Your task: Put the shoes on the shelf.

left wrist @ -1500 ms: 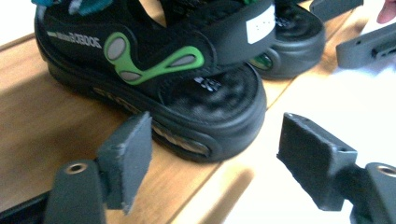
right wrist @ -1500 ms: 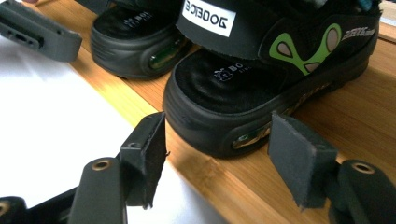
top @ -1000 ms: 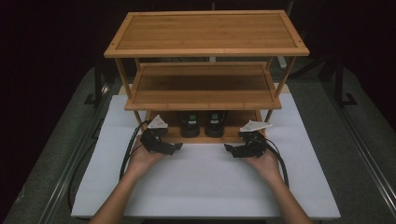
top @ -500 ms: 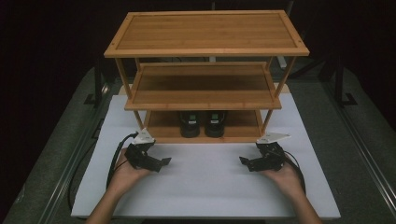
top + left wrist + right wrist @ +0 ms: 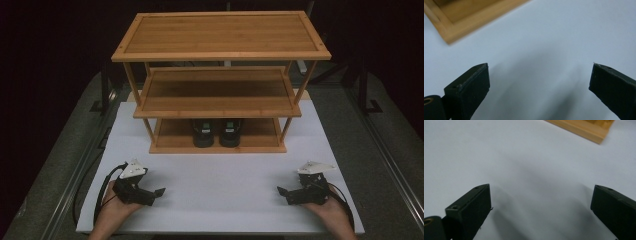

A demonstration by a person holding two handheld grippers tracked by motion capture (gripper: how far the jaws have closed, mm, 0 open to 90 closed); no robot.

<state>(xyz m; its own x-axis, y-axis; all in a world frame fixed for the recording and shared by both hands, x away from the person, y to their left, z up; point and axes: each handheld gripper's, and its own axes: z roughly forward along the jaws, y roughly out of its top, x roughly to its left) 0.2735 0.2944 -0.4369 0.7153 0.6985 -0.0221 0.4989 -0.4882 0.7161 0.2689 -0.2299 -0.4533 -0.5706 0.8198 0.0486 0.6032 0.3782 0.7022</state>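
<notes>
A three-tier bamboo shelf [image 5: 220, 35] stands at the back of a white board [image 5: 220, 170]. A pair of black shoes [image 5: 217, 132] sits side by side on its bottom tier. My left gripper [image 5: 157, 192] hovers low over the board's front left, and its jaws point toward the middle. My right gripper [image 5: 281, 192] mirrors it at the front right. Both are open with only white board between the jaws, as the left gripper [image 5: 540, 66] and right gripper [image 5: 542, 186] views show. The jaws of both have just been opening.
The shelf's bottom corner [image 5: 461, 22] appears at the upper left of the left gripper view, and another corner [image 5: 584, 128] at the upper right of the right gripper view. Grey table with metal rails [image 5: 75, 165] flanks the board. Cables loop behind each hand.
Both hands have drawn back from the front of the bottom shelf toward the board's near edge and spread apart, left going left and right going right. The shoes stay on the bottom tier.
</notes>
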